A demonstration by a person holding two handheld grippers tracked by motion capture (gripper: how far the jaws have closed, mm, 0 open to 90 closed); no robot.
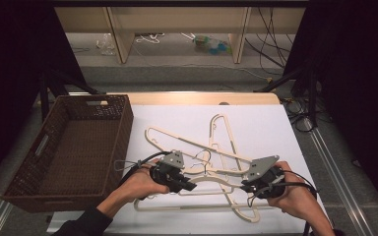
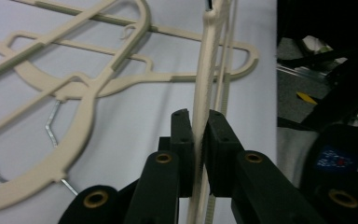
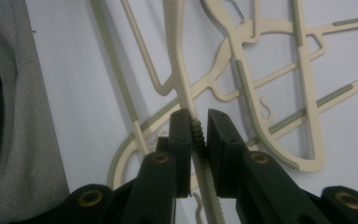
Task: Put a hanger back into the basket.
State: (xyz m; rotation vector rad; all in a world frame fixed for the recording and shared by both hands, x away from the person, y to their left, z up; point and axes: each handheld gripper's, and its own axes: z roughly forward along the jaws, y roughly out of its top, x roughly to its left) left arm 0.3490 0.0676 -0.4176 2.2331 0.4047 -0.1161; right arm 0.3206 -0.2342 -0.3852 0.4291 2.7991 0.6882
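Left gripper (image 2: 199, 135) jaws grasping a hanger (image 2: 204, 84), right gripper (image 3: 198, 135) likewise (cream plastic)

A rectangular dark-brown woven wicker basket (image 1: 69, 147) sits on the left side of the white-topped table (image 1: 266, 128), overhanging its left edge. To its right, a tangle of cream plastic clothes hangers (image 1: 211, 162) lies flat on the tabletop, spreading from the middle toward the near edge. Beyond the table's far edge stands a pale wooden shelf unit (image 1: 177, 24).
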